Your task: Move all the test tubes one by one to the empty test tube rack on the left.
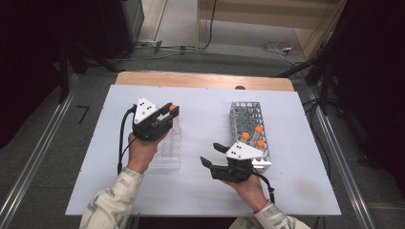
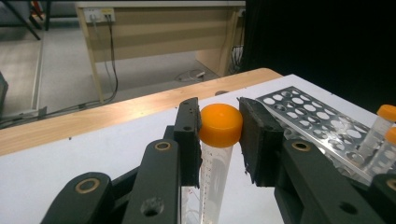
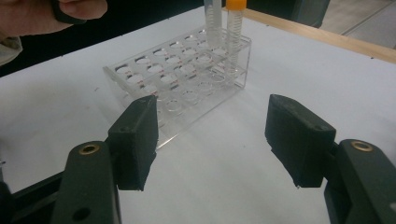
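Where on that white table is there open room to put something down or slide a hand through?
The widest bare strip of the white table runs between the clear plastic tube rack and the perforated metal rack. The far edge and the near left corner are also bare. It is crowded around each rack, where the left gripper and right gripper sit.

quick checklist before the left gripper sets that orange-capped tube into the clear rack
1. Grip on the tube: left gripper has both jaws pressed on the orange cap. Ok.
2. Tube upright: it hangs straight below the cap. Ok.
3. Position over the clear rack: the gripper is over its far end. Ok.
4. Target hole free: most holes look empty in the right gripper view, but which hole lies under the tube is unclear. Cannot tell.
5. Right gripper out of the way: open, holding nothing, between the clear rack and the metal rack. Ok.
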A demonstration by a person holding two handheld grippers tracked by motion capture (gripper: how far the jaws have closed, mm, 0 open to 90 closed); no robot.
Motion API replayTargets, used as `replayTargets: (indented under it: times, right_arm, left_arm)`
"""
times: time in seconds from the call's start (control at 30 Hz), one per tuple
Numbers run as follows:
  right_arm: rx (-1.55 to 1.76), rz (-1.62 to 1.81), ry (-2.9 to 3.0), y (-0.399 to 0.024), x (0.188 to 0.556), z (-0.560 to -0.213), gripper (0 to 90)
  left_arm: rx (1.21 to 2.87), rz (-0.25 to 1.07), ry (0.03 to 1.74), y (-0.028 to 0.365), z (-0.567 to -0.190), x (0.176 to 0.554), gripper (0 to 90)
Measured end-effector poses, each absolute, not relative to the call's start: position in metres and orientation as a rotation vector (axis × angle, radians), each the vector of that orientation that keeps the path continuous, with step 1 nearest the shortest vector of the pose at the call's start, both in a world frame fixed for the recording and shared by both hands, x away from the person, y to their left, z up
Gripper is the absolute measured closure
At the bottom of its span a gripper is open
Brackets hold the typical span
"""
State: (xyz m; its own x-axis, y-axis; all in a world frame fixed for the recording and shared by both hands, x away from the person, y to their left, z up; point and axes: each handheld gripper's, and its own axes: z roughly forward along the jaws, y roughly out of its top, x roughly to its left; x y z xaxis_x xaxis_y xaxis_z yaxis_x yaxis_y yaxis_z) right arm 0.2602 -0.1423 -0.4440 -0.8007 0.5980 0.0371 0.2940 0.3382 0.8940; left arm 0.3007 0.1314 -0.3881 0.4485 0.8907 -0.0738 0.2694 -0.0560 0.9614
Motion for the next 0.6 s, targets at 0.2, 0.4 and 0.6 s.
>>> replayTargets:
  times: [0.2, 0.4, 0.6]
  right_arm:
    - [0.792, 1.447, 2.310, -0.142, 0.259, -0.444, 32.9]
    - [0.798, 1.453, 2.308, -0.143, 0.260, -0.443, 32.9]
    - [0.790, 1.457, 2.306, -0.143, 0.260, -0.443, 33.1]
  left_arm:
    - [1.591, 0.704, 1.067, 0.132, -0.392, 0.308, 70.8]
    - [1.605, 0.705, 1.071, 0.131, -0.395, 0.311, 70.8]
    - [1.621, 0.717, 1.072, 0.128, -0.399, 0.312, 70.7]
